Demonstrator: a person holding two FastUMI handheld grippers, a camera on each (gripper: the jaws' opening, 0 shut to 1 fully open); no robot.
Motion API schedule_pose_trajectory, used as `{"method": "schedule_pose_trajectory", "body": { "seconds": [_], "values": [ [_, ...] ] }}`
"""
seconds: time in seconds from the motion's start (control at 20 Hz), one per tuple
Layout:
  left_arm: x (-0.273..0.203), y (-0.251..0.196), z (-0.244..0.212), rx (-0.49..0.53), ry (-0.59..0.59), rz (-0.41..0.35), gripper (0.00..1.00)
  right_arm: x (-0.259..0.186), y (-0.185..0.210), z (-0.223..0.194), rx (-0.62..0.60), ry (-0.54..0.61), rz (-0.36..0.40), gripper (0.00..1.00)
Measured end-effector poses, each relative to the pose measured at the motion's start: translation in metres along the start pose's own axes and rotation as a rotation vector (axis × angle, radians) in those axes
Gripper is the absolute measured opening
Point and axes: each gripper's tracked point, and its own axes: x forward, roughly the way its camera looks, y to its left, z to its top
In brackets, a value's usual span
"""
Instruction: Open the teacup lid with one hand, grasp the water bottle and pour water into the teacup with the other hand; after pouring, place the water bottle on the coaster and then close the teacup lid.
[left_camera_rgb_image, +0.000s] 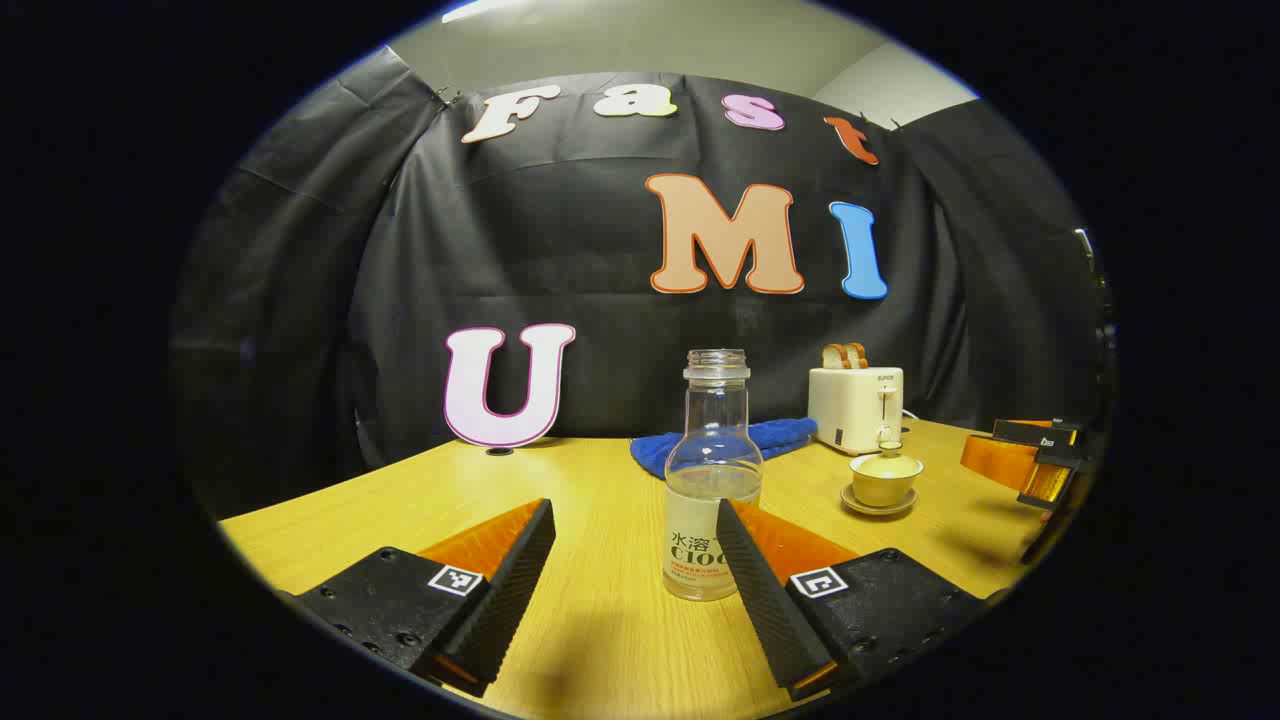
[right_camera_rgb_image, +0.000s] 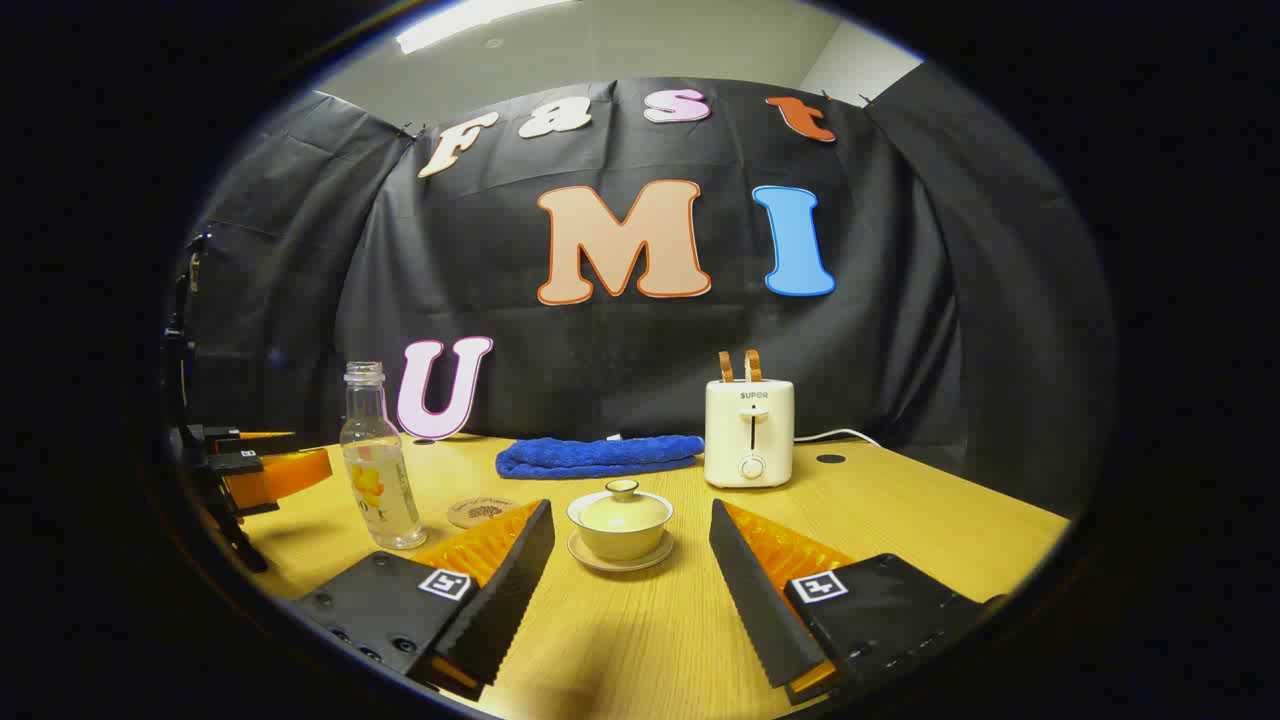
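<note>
Left gripper (left_camera_rgb_image: 635, 545) agape, water bottle (left_camera_rgb_image: 712, 480) just ahead | right gripper (right_camera_rgb_image: 630, 550) agape, lidded teacup (right_camera_rgb_image: 620, 524) ahead

Left gripper (left_camera_rgb_image: 632, 560) — 2 ribbed wedge fingers, square tags, screws.

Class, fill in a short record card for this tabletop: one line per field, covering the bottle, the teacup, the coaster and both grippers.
water bottle: upright, uncapped, partly filled
teacup: on its saucer, lid on
coaster: bare, beside the bottle
left gripper: open, facing the bottle
right gripper: open, facing the teacup
background: blue towel, toaster
table: wooden
</note>
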Motion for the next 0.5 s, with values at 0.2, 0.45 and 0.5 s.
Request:
{"method": "schedule_pose_trajectory", "body": {
  "seconds": [0.2,0.45,0.5],
  "values": [
    [0.0003,-0.0004,-0.0009,-0.002,0.001,0.0,0.95,0.0003,-0.0001,-0.0003,0.0,0.0,0.0,1.0],
    [0.0002,-0.0001,-0.0008,-0.002,0.001,0.001,0.95,0.0009,0.0001,0.0002,0.0,-0.001,0.0,1.0],
    [0.0003,-0.0003,-0.0002,-0.002,0.0,0.001,0.95,0.001,0.0001,0.0,0.0,-0.001,0.0,1.0]
  ]
}}
